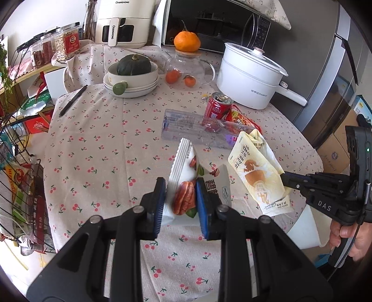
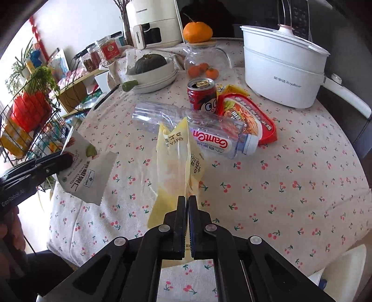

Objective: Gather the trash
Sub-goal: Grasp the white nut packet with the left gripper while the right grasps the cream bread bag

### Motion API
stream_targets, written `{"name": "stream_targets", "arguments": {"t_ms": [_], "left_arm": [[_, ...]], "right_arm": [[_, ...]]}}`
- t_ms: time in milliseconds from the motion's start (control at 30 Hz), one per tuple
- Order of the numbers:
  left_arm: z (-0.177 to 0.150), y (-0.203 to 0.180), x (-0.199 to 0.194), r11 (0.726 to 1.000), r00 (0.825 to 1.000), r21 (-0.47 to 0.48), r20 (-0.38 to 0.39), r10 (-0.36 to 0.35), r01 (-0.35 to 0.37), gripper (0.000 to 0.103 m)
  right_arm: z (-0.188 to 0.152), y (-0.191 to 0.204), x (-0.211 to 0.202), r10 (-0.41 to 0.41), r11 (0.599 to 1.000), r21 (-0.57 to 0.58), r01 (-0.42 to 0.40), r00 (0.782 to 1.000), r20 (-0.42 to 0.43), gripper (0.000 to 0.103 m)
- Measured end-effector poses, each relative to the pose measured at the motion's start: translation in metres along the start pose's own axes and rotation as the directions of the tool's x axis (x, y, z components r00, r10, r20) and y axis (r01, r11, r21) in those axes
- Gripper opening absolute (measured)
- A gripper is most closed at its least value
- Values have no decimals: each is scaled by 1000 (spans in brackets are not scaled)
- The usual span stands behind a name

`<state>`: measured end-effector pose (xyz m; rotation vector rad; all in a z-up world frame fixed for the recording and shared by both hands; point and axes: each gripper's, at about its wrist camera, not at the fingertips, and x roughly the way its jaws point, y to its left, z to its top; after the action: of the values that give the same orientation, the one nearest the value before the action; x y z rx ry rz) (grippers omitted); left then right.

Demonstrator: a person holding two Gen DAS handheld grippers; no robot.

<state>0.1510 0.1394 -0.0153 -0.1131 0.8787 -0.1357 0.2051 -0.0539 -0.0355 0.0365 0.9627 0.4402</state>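
Note:
My left gripper (image 1: pixel 181 185) is shut on a white nut wrapper (image 1: pixel 186 197) and holds it above the table; the wrapper also shows in the right wrist view (image 2: pixel 86 172). My right gripper (image 2: pixel 187 199) is shut on a yellow bread wrapper (image 2: pixel 173 167), held up over the cloth; this wrapper also shows in the left wrist view (image 1: pixel 258 176). On the cherry-print tablecloth (image 1: pixel 97 148) lie a clear plastic bottle (image 2: pixel 186 130), a red drink can (image 2: pixel 201 97) and a red noodle packet (image 2: pixel 251 118).
A white electric pot (image 2: pixel 283 67) stands at the back right. Stacked bowls with a green squash (image 1: pixel 133 65), a glass jar with oranges (image 1: pixel 188 67), an air fryer (image 1: pixel 123 21) and a microwave stand behind. A wire rack (image 1: pixel 21 185) is at the left. A black pen (image 1: pixel 73 100) lies near it.

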Motion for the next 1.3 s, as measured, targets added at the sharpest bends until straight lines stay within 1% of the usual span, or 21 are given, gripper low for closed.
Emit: {"name": "stream_targets", "arguments": {"t_ms": [267,300,367,400,433,467,500,533,667,733,800,867,933,1000,1033,1067,1100,1167,1200,1267,1300], "left_arm": [[1,-35,1,996,998,63,7,-59,58,28],[2,-39,2,996,998,70,7,-64,64,28],[4,-46,4,994,998,84,4,-63,62,28],[5,-47,5,994,998,88,3,-60,60,28],[6,-48,7,995,998,85,0,-58,58,28],[6,-47,8,995,998,79,-4,-58,58,28],[6,-45,10,996,998,72,-8,-57,57,28],[6,-43,10,996,998,63,-10,-55,56,28],[4,-34,9,998,999,39,-12,-39,40,28],[3,-27,8,999,1000,27,-12,-26,26,28],[2,-19,8,1000,1000,10,-16,-16,16,28],[1,-13,8,1000,1000,-3,-22,-8,8,28],[-1,-11,8,1000,1000,-5,-27,-2,2,28],[-2,-11,9,1000,999,-2,-32,0,0,28],[-2,-11,9,1000,999,0,-33,1,-1,28],[-2,-11,10,1000,999,2,-35,0,0,28],[-2,-12,10,1000,999,3,-35,0,0,28],[-1,-13,10,1000,999,5,-34,-3,3,28],[-1,-14,10,1000,999,6,-33,-5,5,28],[0,-16,10,1000,999,8,-30,-10,10,28],[0,-18,10,1000,999,11,-29,-12,12,28]], "right_arm": [[-18,-48,-53,-26,996,82,22,998,50,3],[-20,-54,-57,-21,996,93,16,999,49,3],[-25,-65,-62,32,992,120,-38,998,47,10],[-27,-72,-64,77,986,145,-84,996,52,17],[-27,-77,-62,120,977,173,-128,991,55,48],[-27,-84,-59,149,965,209,-159,987,62,89],[-27,-88,-57,166,952,246,-181,983,81,95],[-25,-93,-54,178,941,273,-200,978,105,95],[-13,-91,-36,230,906,333,-260,965,126,95],[-5,-82,-26,217,915,323,-241,970,109,95],[4,-67,-16,187,938,279,-207,978,96,95],[12,-53,-6,148,959,232,-165,985,86,95],[19,-40,6,84,979,179,-95,994,70,93],[25,-30,16,37,991,127,-45,997,69,86],[27,-28,21,26,993,112,-33,998,65,76],[29,-26,27,24,994,105,-30,998,60,69],[30,-26,31,28,994,100,-34,998,56,66],[30,-27,38,38,995,88,-43,998,56,48],[29,-27,40,42,996,81,-47,997,60,42],[26,-30,37,42,996,72,-47,997,69,25],[25,-31,34,41,996,71,-47,996,79,25]]}}
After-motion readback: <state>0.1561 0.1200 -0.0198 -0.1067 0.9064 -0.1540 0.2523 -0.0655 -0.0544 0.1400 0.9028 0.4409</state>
